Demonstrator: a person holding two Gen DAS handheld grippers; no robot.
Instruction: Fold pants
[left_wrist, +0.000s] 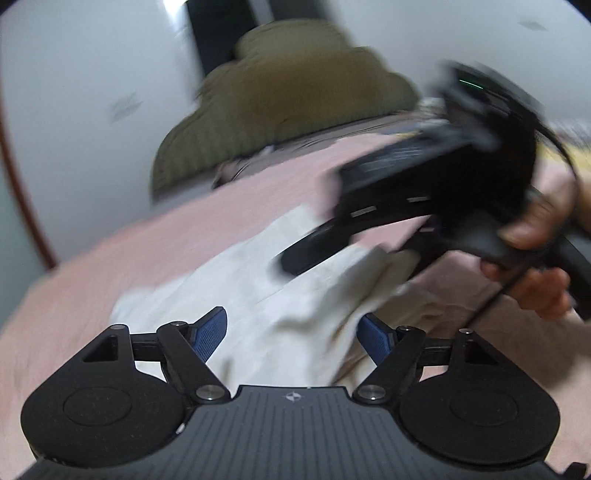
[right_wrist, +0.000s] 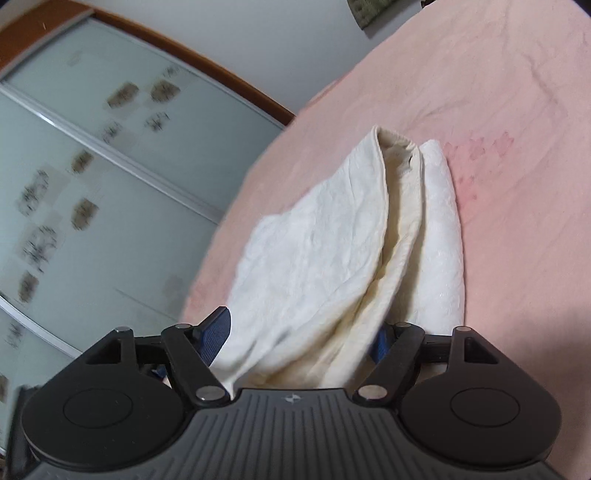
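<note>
left wrist: left tongs (left_wrist: 291, 332) apart, straddling cream pants (left_wrist: 258, 288) on the pink bed (left_wrist: 110, 266), gripping nothing; right tongs (left_wrist: 343, 254) above pants, blurred, state unclear | right wrist: right tongs (right_wrist: 299, 334) apart, pants (right_wrist: 332, 251) bunched between pads, unclamped | risk: layered folds slide open when lifted, since neither side pinches

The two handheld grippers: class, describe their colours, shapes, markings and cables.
Each gripper, left gripper and right gripper, is matte black with a ribbed grey base bearing a small star-like logo, two round side discs, silver-pinned linkage arms and blue textured finger pads. A black cable trails by a bare hand.
</note>
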